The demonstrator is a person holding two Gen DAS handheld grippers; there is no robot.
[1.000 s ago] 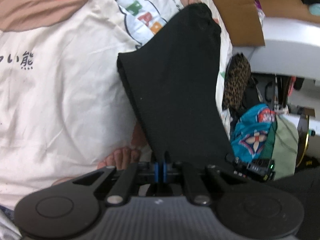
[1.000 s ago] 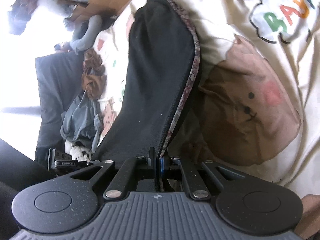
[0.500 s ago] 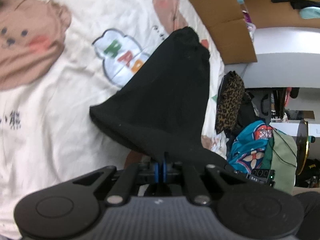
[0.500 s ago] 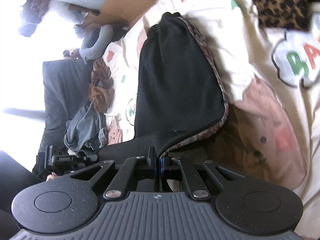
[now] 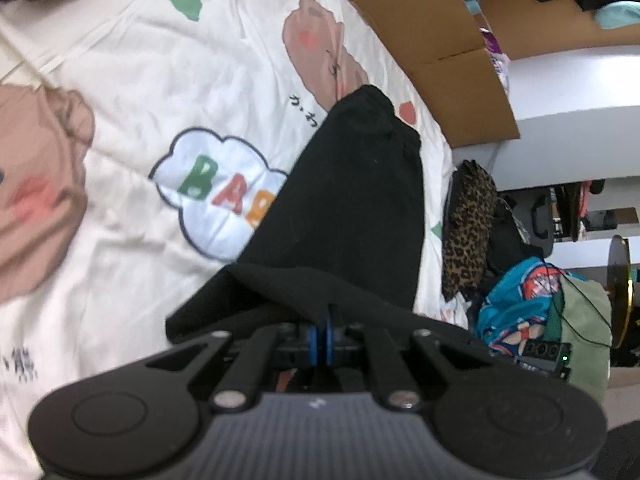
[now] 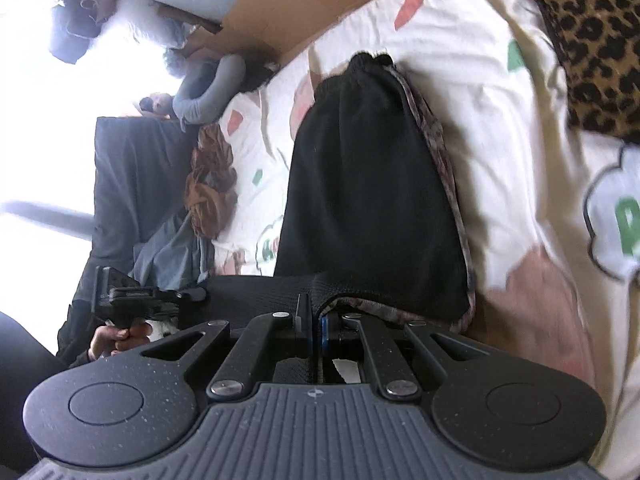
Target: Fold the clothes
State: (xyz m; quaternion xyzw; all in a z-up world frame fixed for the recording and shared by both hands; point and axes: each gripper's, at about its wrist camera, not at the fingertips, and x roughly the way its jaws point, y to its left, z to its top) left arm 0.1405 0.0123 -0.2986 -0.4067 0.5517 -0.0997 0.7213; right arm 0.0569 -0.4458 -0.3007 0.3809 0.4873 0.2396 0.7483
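Two hand-held grippers share one black knit garment (image 5: 352, 208), each pinching its near edge while the rest lies stretched away over a cream bedsheet printed with brown bears and a cloud of coloured letters (image 5: 132, 92). In the left wrist view, going from the left, a large brown bear face sits at the sheet's left edge, then the white cloud print, partly covered by the garment's left side. The left gripper (image 5: 322, 330) is clamped on a raised fold of the black cloth, its blue pads pressed together with fabric caught between them, and a loose flap sags to the near left of the jaws. The garment narrows to a gathered far end close to a brown cardboard box flap (image 5: 436, 40). To the right, off the sheet's edge, are a leopard-print cloth (image 5: 468, 224) and a pile of turquoise patterned fabric (image 5: 516, 304). In the right wrist view, the far left is washed out by bright light; a hand (image 6: 120, 336) holds the other gripper's black handle at the near left, with a crumpled brown cloth (image 6: 210, 188) and grey clothes beyond it. The right gripper (image 6: 314, 330) is closed tight on the garment's near hem, where a mottled pinkish lining (image 6: 444, 168) shows along its right edge. The leopard-print cloth lies at the far right.
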